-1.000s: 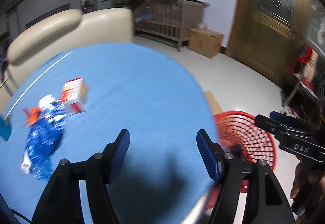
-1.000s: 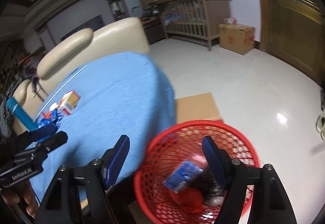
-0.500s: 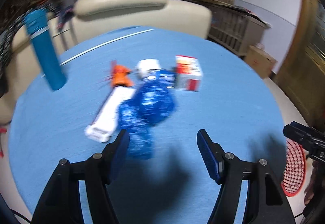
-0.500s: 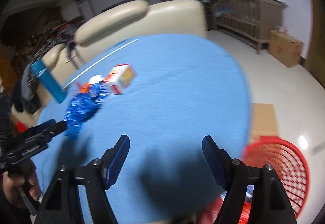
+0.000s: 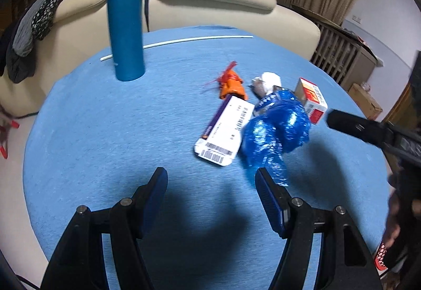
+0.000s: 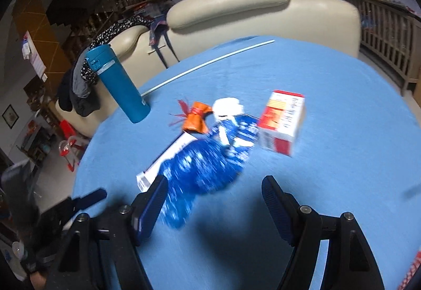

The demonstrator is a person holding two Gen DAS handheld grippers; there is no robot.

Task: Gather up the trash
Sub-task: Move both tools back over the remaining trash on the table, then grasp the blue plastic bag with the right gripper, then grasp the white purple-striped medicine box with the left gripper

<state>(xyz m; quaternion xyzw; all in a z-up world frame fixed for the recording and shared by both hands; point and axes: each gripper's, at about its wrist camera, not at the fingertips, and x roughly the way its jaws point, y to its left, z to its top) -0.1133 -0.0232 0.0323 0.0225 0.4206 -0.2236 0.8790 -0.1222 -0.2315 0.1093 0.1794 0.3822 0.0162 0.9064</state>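
Observation:
Trash lies in a cluster on the round blue table (image 5: 105,132): a crumpled blue plastic bag (image 5: 276,129) (image 6: 205,166), a flat white carton with a barcode (image 5: 223,132) (image 6: 168,156), an orange wrapper (image 5: 231,82) (image 6: 196,119), a white wad (image 5: 267,82) (image 6: 227,107) and a red-and-white box (image 5: 313,100) (image 6: 282,121). My left gripper (image 5: 211,184) hangs open just short of the carton and bag, nothing between its fingers. My right gripper (image 6: 213,194) is open too, its left finger (image 6: 150,208) in front of the bag's near end.
A tall teal flask (image 5: 126,21) (image 6: 118,85) stands at the table's far left. A white rod (image 5: 179,40) (image 6: 208,64) lies along the far edge. A cream sofa (image 5: 210,6) backs the table. A sliver of the red basket (image 5: 380,254) shows at lower right.
Both grippers have swung from the red basket side across the table to the trash cluster, which now sits close in front of them. Both stayed open and empty.

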